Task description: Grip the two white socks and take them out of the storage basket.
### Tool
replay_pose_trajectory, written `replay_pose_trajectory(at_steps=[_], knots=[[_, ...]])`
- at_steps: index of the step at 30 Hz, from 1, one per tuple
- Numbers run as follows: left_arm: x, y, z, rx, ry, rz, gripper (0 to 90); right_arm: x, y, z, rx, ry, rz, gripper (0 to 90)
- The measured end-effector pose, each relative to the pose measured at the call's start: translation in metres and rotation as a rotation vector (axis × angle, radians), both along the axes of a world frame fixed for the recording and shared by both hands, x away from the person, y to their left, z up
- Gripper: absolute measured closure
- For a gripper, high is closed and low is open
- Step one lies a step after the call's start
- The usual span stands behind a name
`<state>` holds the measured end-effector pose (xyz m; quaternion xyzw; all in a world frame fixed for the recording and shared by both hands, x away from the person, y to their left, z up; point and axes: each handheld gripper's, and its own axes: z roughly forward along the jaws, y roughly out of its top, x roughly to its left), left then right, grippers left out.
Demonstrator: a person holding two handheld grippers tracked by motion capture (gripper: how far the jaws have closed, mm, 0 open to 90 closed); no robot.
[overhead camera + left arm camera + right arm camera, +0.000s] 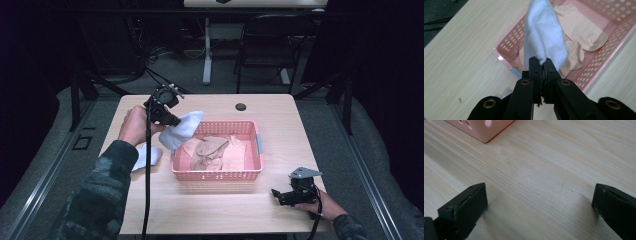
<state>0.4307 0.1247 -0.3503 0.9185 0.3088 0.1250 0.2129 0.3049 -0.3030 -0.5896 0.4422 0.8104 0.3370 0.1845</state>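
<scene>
Near right, the right gripper (278,194) rests low over bare table (210,210), its jaws wide apart with nothing between them. At the centre sits a pink basket (215,175) holding beige socks (212,150). Just beside its left wall lies a second white sock (147,156). Farther left, the left gripper (172,120) is clamped on a white sock (185,127), hanging over the basket's left rim.

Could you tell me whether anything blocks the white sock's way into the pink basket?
Nothing visible does. The left gripper is shut on the white sock, which hangs over the basket's near-left rim. The basket is open-topped, and the beige socks lying flat inside leave room.
</scene>
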Motion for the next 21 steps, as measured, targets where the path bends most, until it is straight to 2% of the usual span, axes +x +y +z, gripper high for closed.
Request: replay_pose_trajectory(at_steps=[8, 9, 15, 16, 21], knots=[[-0.007, 0.02, 0.024, 0.015, -0.031, 0.028, 88.2, 0.0, 0.0, 0.0, 0.001, 0.001, 0.002, 0.0], [-0.009, 0.024, 0.026, 0.001, -0.037, 0.048, 88.2, 0.0, 0.0, 0.0, 0.001, 0.0, 0.0, 0.0], [-0.011, 0.039, 0.029, 0.009, -0.031, 0.068, 88.2, 0.0, 0.0, 0.0, 0.0, 0.0, 0.001, 0.0], [-0.012, 0.047, 0.03, 0.014, -0.03, 0.079, 88.2, 0.0, 0.0, 0.0, 0.0, 0.0, 0.0, 0.0], [-0.015, 0.067, 0.029, 0.021, -0.02, 0.115, 88.1, 0.0, 0.0, 0.0, -0.002, 0.002, 0.003, 0.0]])
